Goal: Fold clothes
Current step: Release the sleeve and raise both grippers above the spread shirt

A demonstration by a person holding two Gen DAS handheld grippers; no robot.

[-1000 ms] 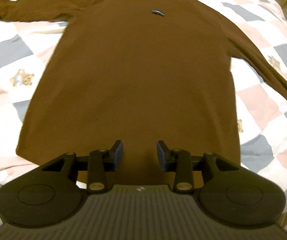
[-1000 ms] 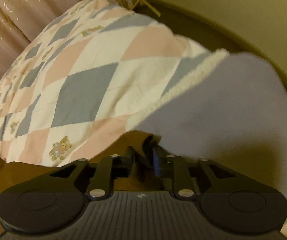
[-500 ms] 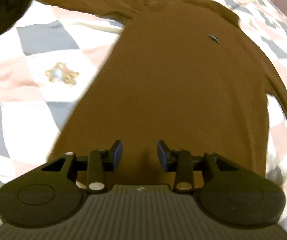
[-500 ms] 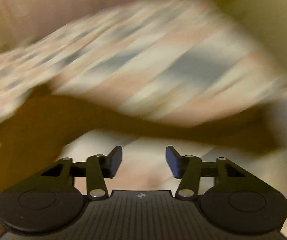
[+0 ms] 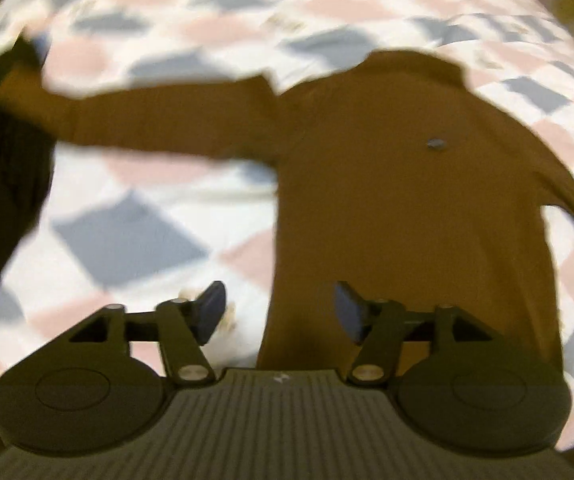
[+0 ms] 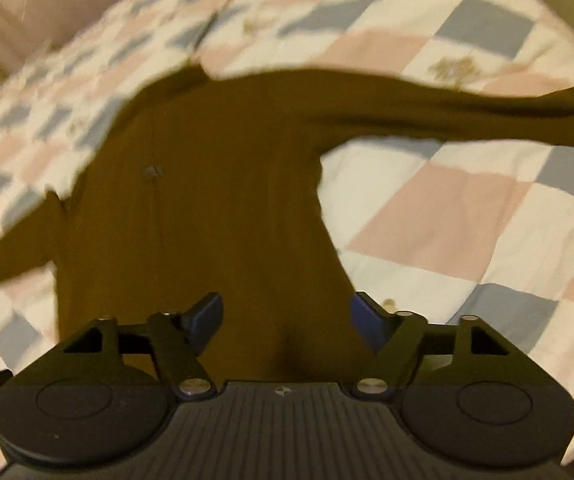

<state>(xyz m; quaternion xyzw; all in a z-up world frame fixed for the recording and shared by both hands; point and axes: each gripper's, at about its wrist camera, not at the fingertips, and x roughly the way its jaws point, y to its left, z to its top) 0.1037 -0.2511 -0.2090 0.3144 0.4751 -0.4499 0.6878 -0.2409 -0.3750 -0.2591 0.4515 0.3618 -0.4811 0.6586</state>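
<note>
Brown long-sleeve shirt (image 5: 399, 200) lies flat mid-frame on the checked quilt (image 5: 135, 232), sleeves spread. Left claw (image 5: 279, 312) and right claw (image 6: 285, 316) have both just been opening, now wide and empty over the bottom hem. Risk: pinching quilt along with the hem, dragging both into the fold

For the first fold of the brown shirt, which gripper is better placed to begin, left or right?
Probably left. The left gripper, jaws open and just widened, straddles the brown shirt's side edge. The right gripper, also open and empty, sits mostly over cloth.
</note>
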